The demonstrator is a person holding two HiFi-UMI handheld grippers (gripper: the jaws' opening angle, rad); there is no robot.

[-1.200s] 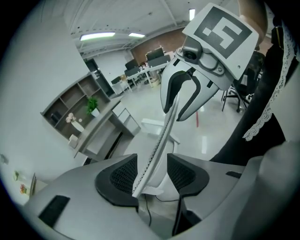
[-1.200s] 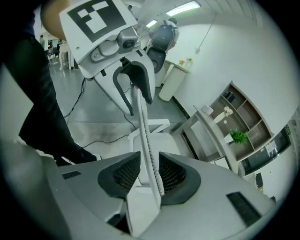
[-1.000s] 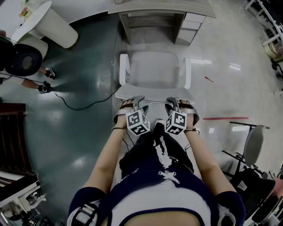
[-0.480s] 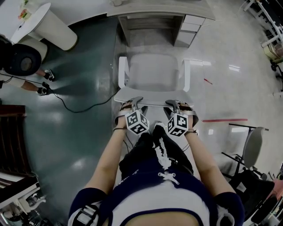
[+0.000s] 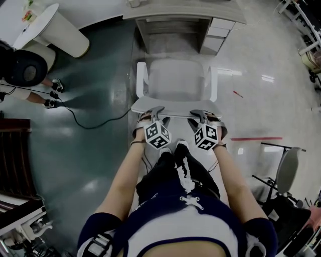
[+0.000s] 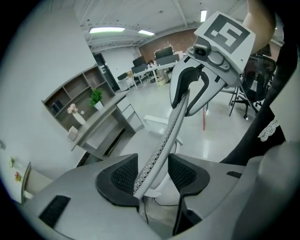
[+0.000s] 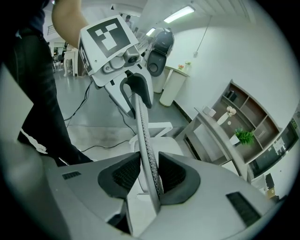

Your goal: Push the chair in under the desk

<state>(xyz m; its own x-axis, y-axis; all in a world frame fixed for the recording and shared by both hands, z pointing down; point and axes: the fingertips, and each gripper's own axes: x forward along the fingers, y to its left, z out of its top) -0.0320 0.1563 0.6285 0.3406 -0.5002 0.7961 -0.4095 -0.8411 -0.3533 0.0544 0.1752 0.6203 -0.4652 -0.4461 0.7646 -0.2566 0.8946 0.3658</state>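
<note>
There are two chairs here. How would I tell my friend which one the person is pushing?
Find the desk at the top of the head view. Right before its opening stands the chair, pale with two armrests, and the left tool and right tool straddle its back's top edge. The other chair, far right, has a dark frame and nobody touches it.

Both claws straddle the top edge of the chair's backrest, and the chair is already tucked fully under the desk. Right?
Not quite. The chair is not under the desk yet: the head view shows its whole seat out on the floor in front of the desk's opening. The rest holds: the left claw and right claw both straddle the backrest's top edge.
</note>
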